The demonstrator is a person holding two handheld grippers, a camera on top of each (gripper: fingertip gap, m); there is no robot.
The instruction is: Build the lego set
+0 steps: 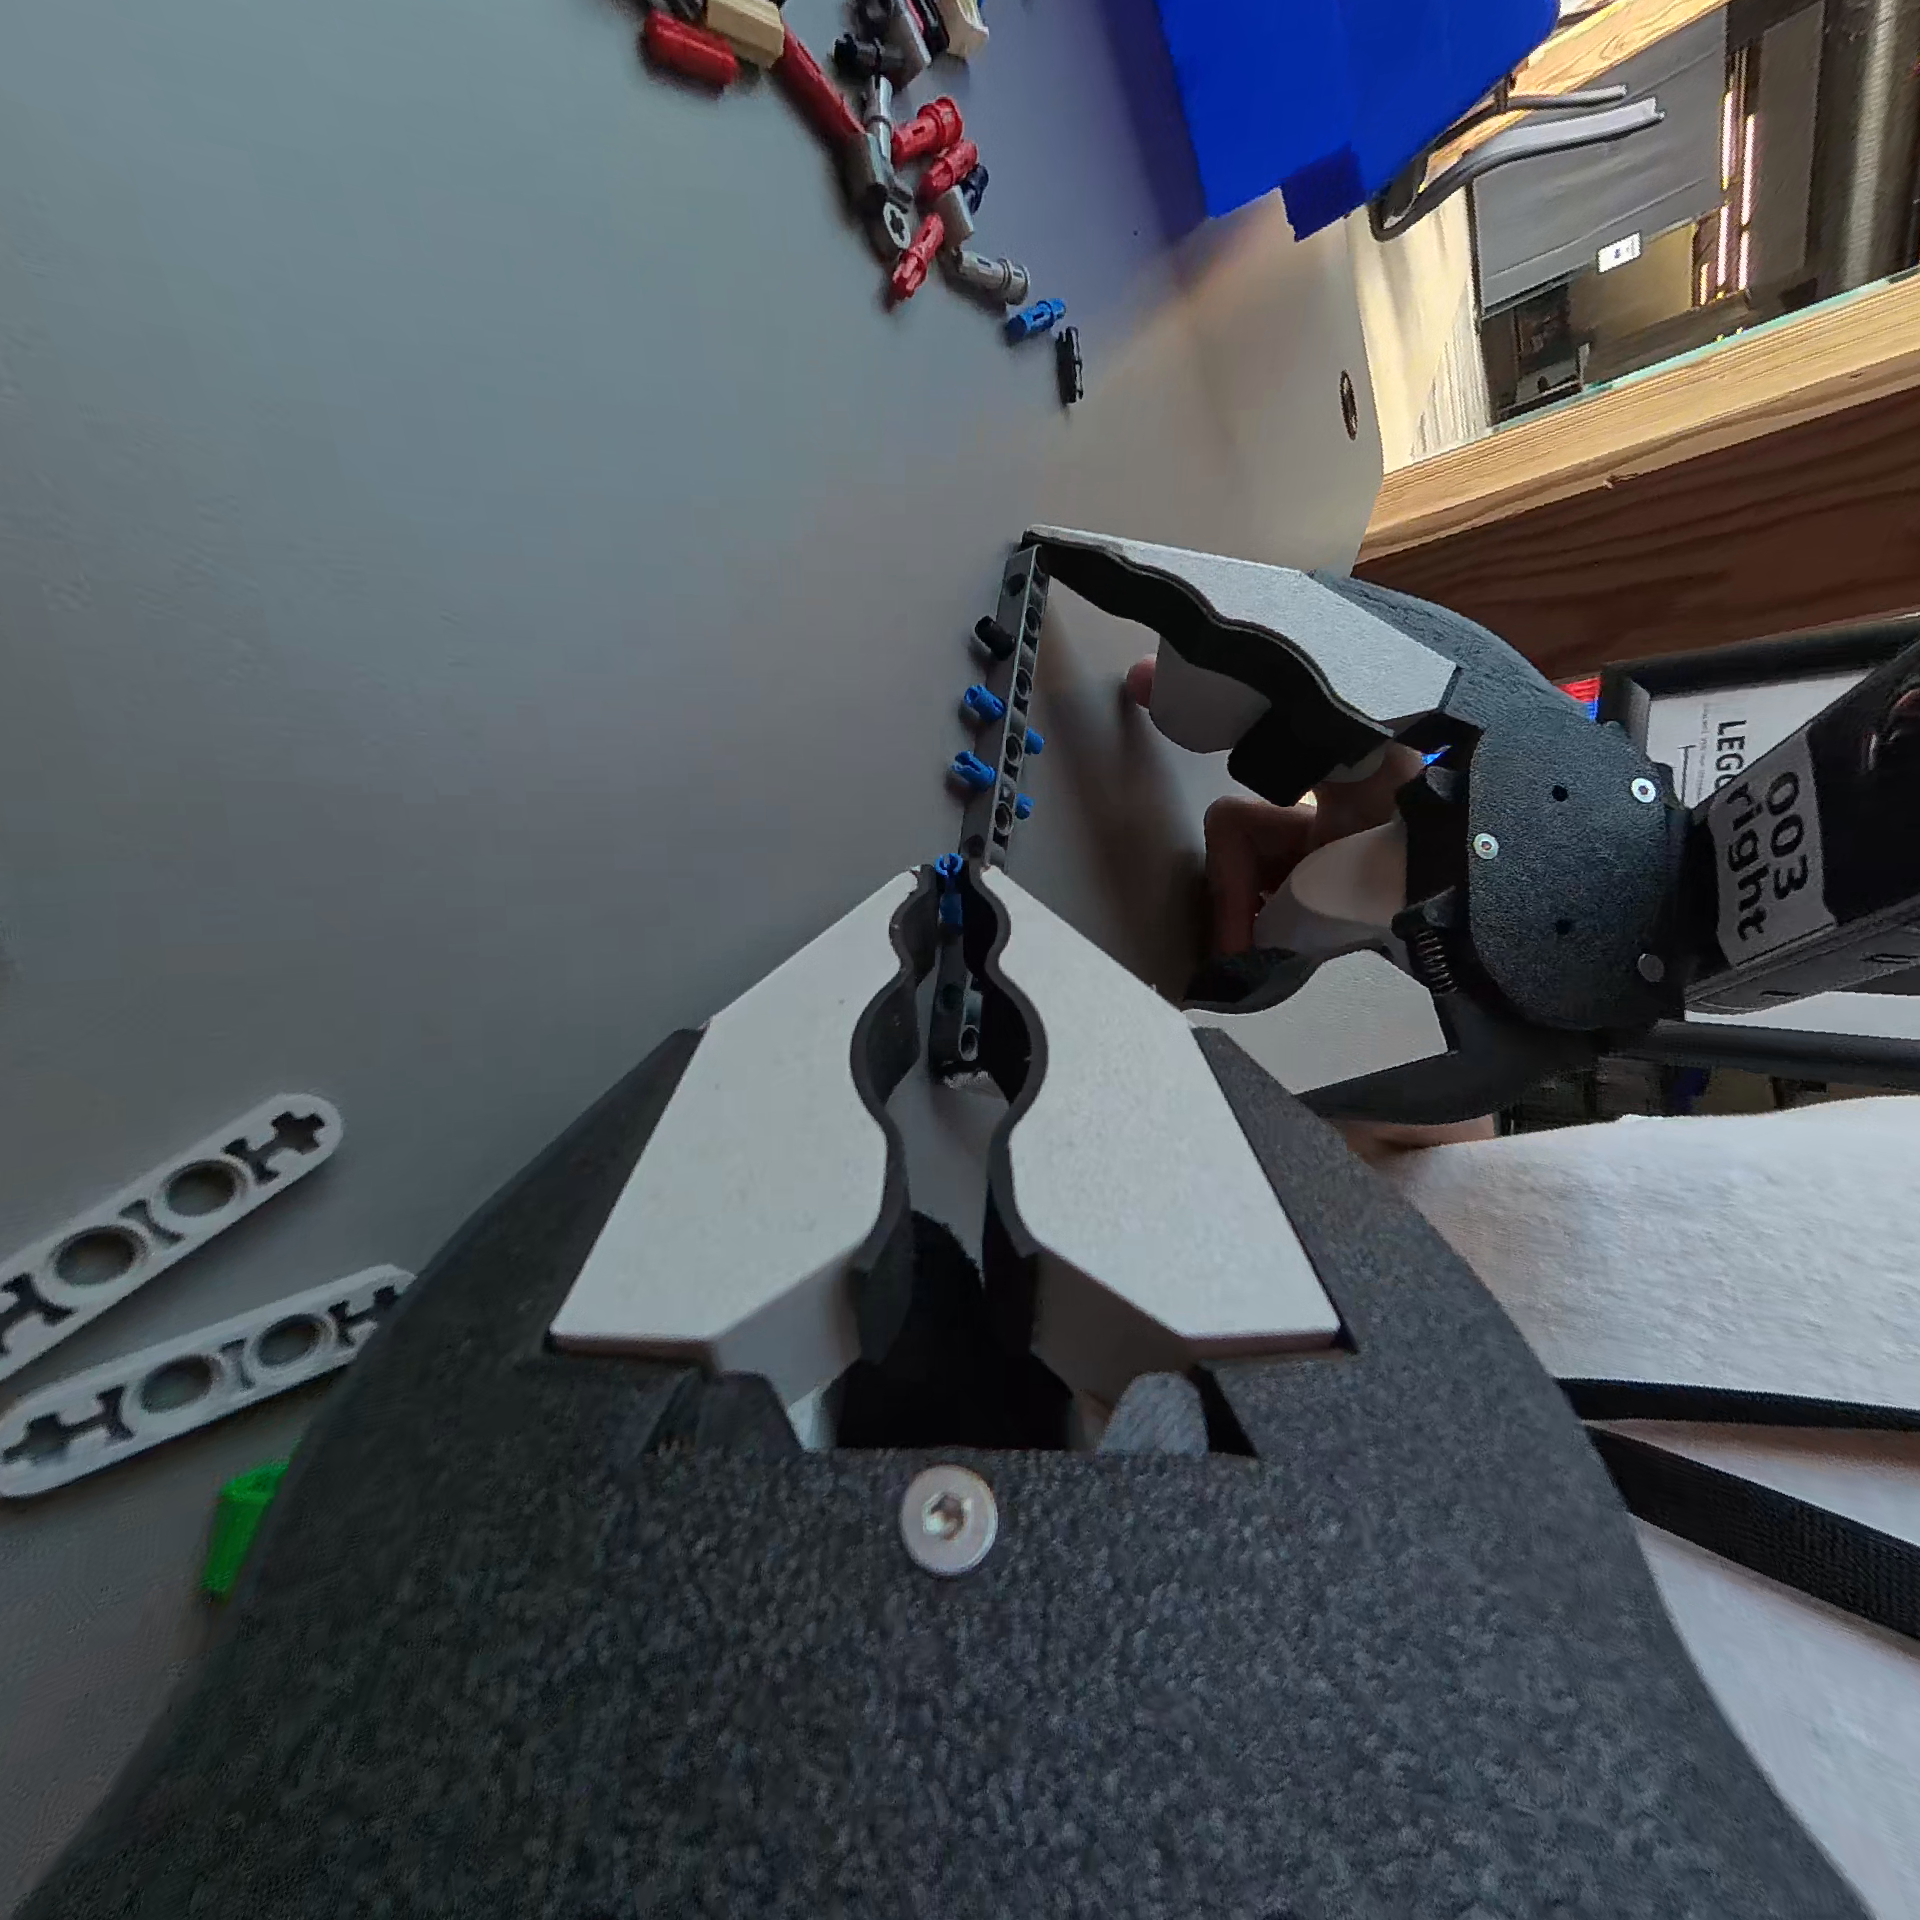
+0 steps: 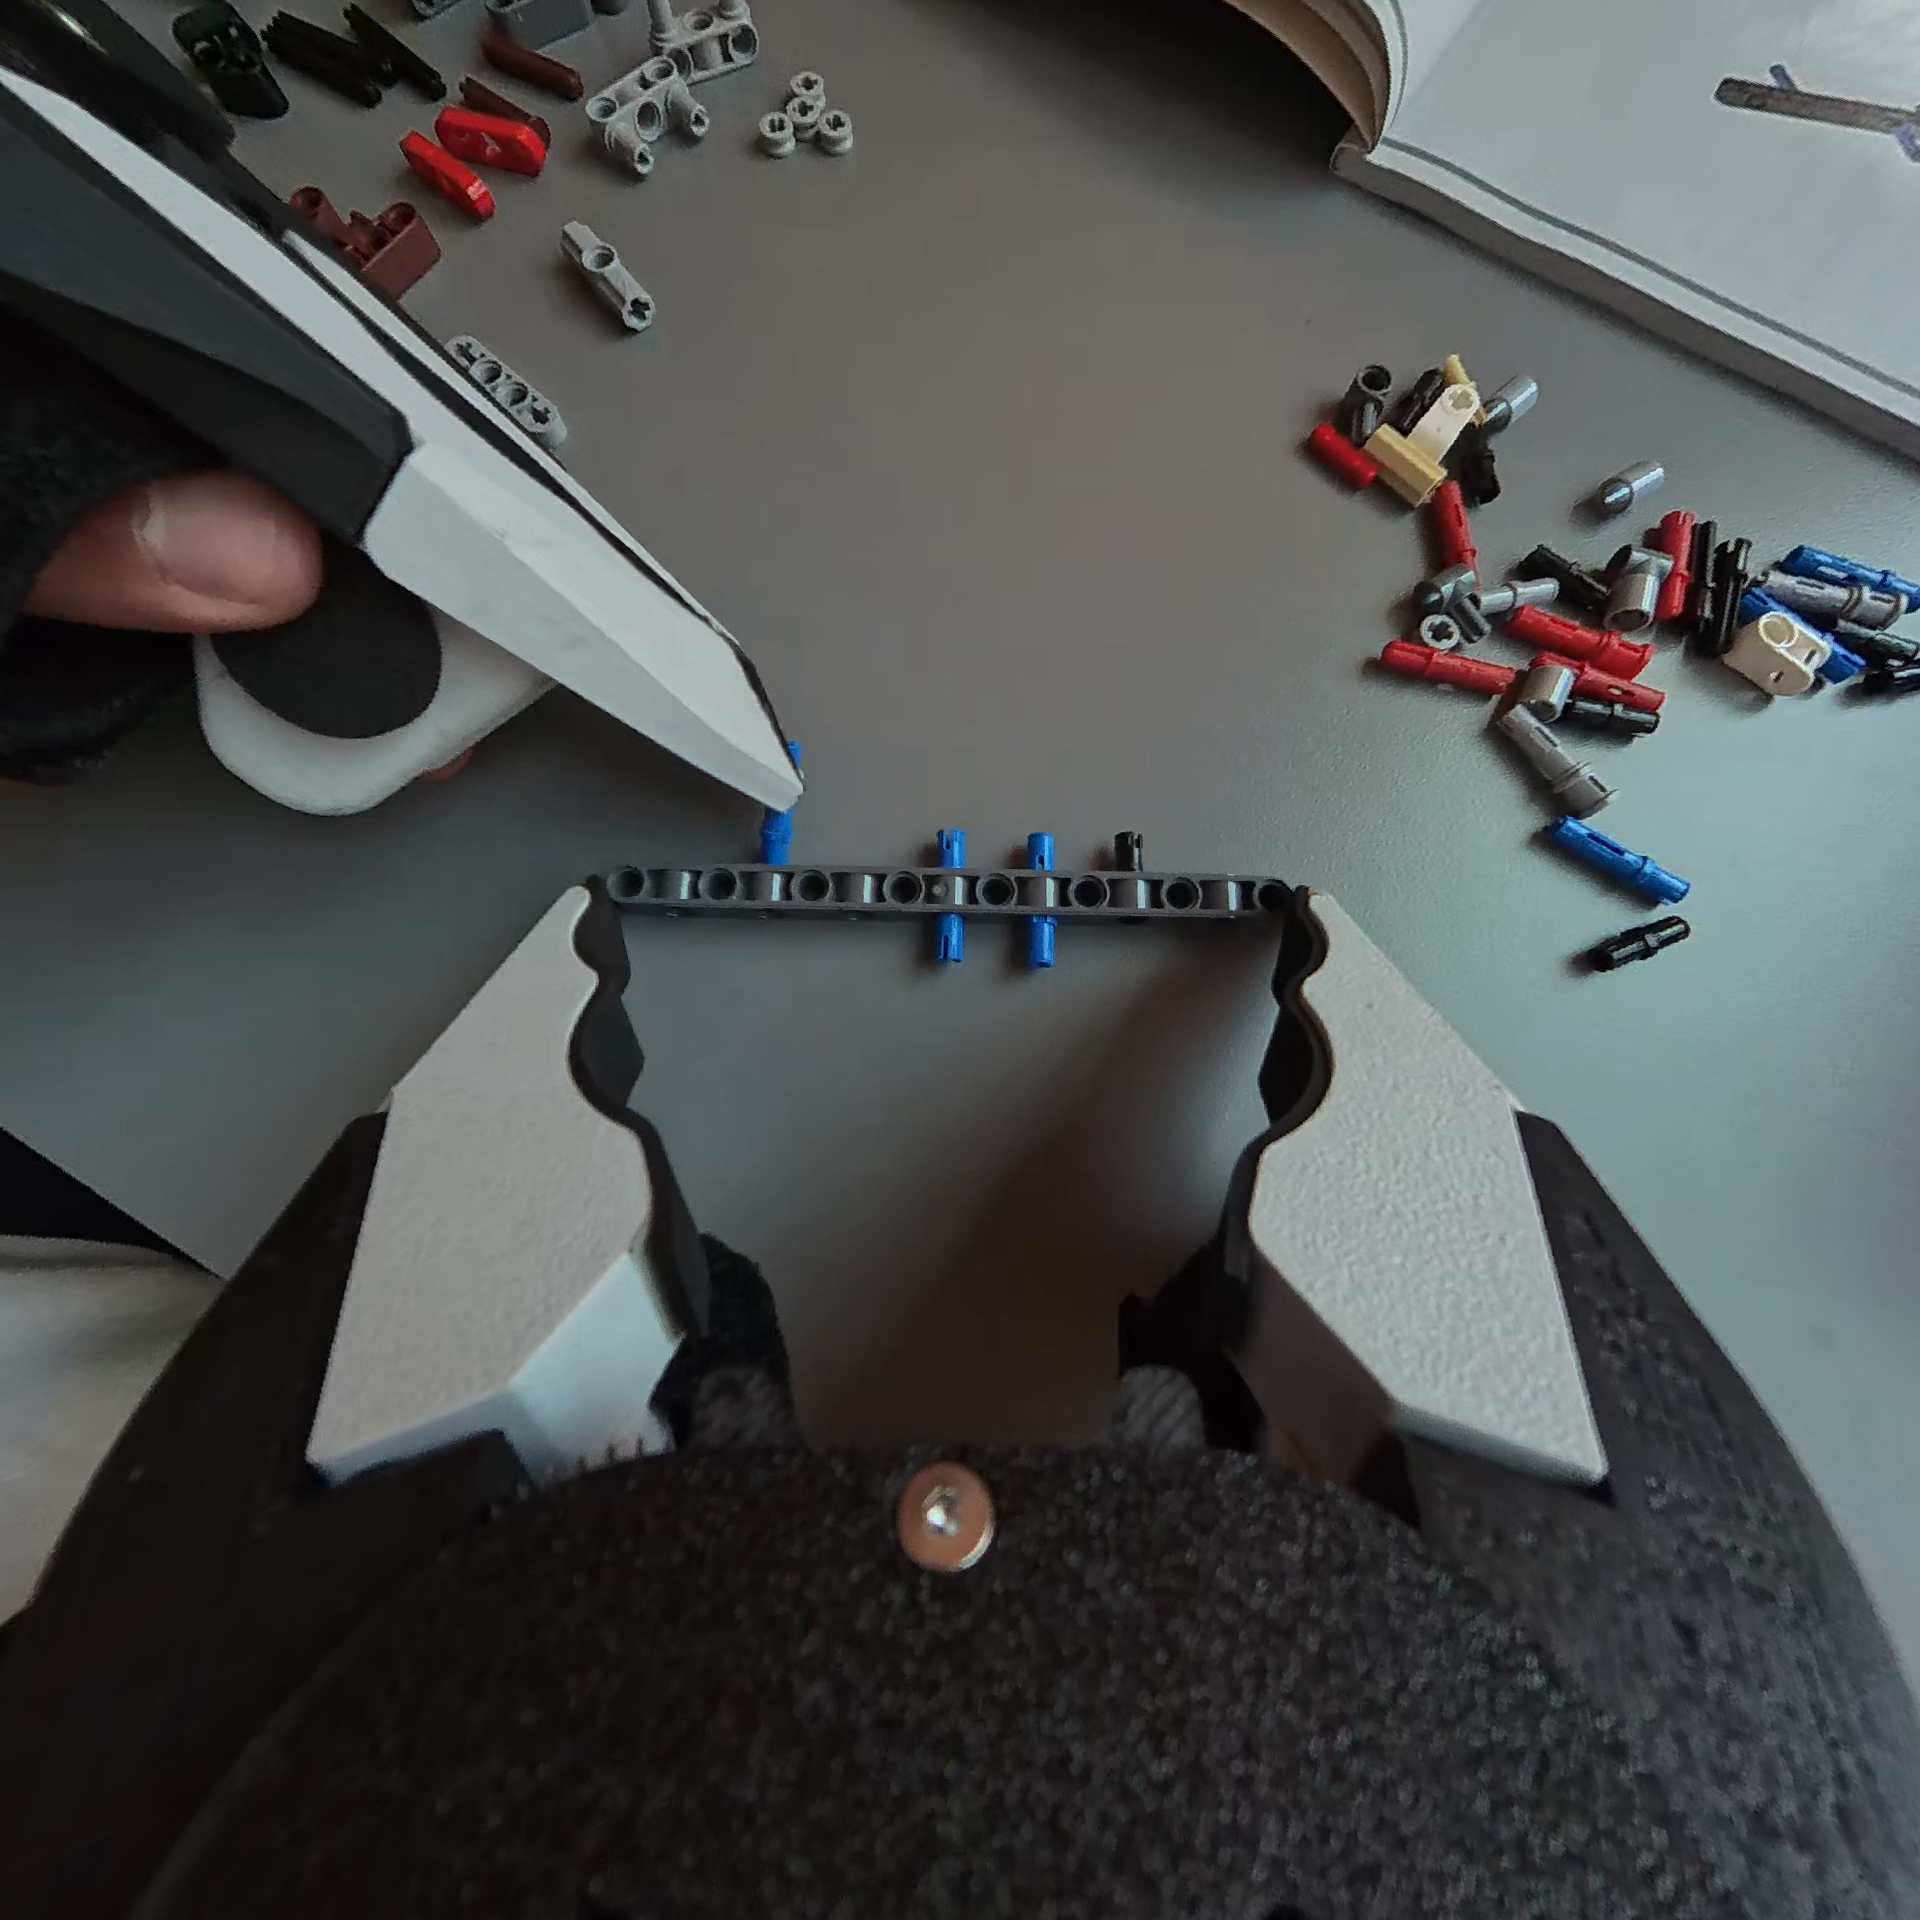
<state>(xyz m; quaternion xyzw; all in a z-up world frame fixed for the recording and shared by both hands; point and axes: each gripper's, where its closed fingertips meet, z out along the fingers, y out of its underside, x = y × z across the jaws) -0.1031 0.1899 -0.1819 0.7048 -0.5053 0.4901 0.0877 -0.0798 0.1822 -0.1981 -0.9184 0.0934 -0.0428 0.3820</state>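
Between the right gripper's (image 2: 948, 904) widely spread fingers, a long dark grey beam (image 2: 940, 889) is braced end to end just above the grey table (image 2: 1039, 520), already carrying two blue pins and a black one. Just beyond, the left gripper (image 2: 781, 792) pinches a further blue pin (image 2: 776, 831) at a hole near the beam's left end. Seating it appears to be the step in hand; next comes a straight push. Farther off lie loose pins (image 2: 1590, 623) and an open booklet (image 2: 1662, 208).

An office-like workroom or lab: a smooth grey table (image 2: 1039, 468) strewn with sorted Lego Technic pins (image 2: 1590, 623), an open instruction booklet (image 2: 1662, 239), a blue bin (image 1: 1340, 94), wooden beams (image 1: 1662, 436) and a chair (image 1: 1507, 145) behind.
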